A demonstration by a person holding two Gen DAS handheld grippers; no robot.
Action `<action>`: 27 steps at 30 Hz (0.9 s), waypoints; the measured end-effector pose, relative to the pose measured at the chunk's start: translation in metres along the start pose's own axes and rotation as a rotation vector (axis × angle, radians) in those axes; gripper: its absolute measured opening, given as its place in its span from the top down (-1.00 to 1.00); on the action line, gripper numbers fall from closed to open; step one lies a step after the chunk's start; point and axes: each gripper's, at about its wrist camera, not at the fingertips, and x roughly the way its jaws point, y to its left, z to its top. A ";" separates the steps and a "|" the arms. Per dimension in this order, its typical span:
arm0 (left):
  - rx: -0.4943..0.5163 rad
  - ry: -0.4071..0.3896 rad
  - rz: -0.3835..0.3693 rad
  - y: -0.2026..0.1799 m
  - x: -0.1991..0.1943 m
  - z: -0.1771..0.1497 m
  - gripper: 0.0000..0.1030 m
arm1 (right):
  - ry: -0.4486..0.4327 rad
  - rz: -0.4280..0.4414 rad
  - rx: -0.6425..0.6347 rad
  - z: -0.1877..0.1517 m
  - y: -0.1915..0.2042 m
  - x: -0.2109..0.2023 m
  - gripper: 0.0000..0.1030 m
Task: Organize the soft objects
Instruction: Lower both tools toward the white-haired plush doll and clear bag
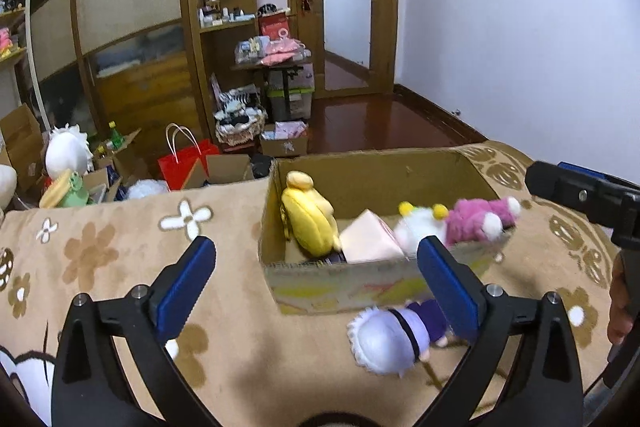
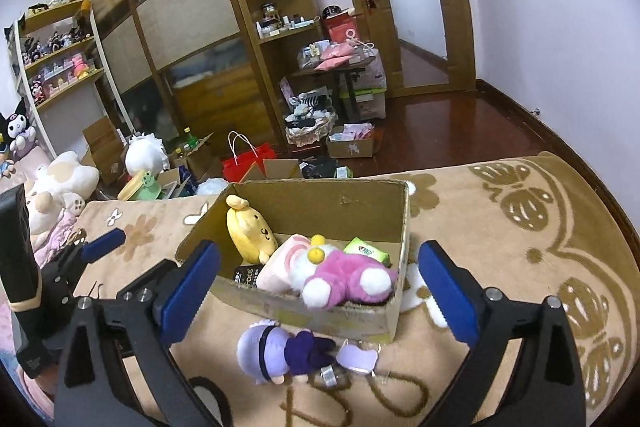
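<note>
An open cardboard box (image 1: 360, 163) (image 2: 404, 227) stands on a tan flowered blanket. It holds a yellow dog plush (image 1: 308, 219) (image 2: 250, 229), a pale pink cushion (image 1: 370, 237) (image 2: 280, 259), a pink and white plush (image 1: 476, 221) (image 2: 346, 277) and a green packet (image 2: 366, 251). A small lavender-haired doll in a purple dress (image 1: 394, 335) (image 2: 276, 349) lies on the blanket in front of the box. My left gripper (image 1: 316, 267) is open and empty above the doll and the box's near wall. My right gripper (image 2: 320, 267) is open and empty over the box.
The blanket (image 1: 120, 255) (image 2: 520, 227) ends at a far edge behind the box. Beyond it the floor holds a red bag (image 1: 184, 163) (image 2: 248, 163), cartons and plush toys. A wardrobe, shelves and a doorway stand behind.
</note>
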 end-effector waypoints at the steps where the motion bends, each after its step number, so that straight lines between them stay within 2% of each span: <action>1: 0.002 0.007 -0.005 -0.001 -0.003 -0.002 -0.94 | 0.000 -0.003 0.003 -0.001 0.000 -0.002 -1.00; 12: -0.005 0.053 -0.035 -0.006 -0.023 -0.014 -0.94 | 0.012 -0.014 0.064 -0.018 -0.005 -0.023 -1.00; 18: 0.016 0.104 -0.039 -0.011 -0.004 -0.023 -0.94 | 0.039 -0.027 0.086 -0.029 -0.010 -0.018 -1.00; 27: -0.013 0.167 -0.102 -0.018 0.030 -0.036 -0.94 | 0.123 -0.038 0.136 -0.049 -0.029 0.014 -1.00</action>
